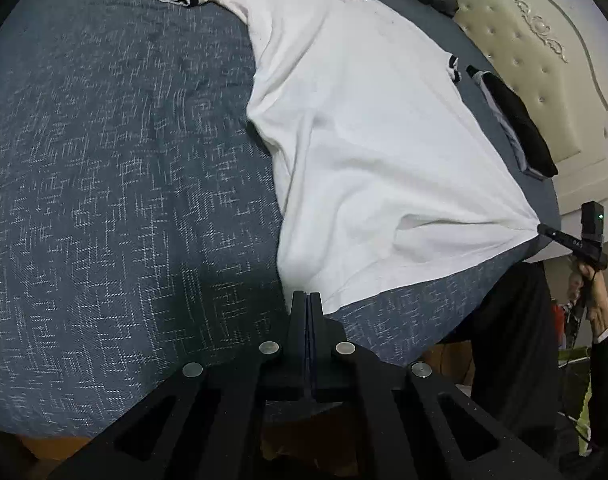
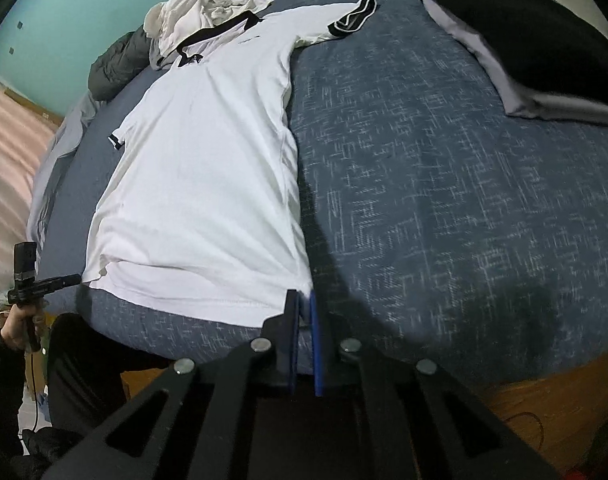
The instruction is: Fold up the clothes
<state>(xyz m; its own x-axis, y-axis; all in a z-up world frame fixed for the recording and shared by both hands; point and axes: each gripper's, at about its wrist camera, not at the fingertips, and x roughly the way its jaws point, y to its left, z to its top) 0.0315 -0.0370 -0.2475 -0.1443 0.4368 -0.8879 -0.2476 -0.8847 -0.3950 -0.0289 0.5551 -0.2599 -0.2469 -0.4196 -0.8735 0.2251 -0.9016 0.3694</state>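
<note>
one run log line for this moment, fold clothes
stage: hem gripped | left gripper: shut on polo shirt hem corner | right gripper: shut on other corner | shirt: flat on bed

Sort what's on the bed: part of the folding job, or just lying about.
In the job:
white polo shirt
left gripper, shut on its hem corner
right gripper, at the other corner

Lying about:
black garment
pile of clothes
headboard

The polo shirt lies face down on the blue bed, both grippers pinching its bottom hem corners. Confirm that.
Not face down. The polo shirt lies face up: the right wrist view shows its collar opening and placket on top. The rest holds: it lies on the blue bed, the left gripper and right gripper each pinching a bottom hem corner.
</note>
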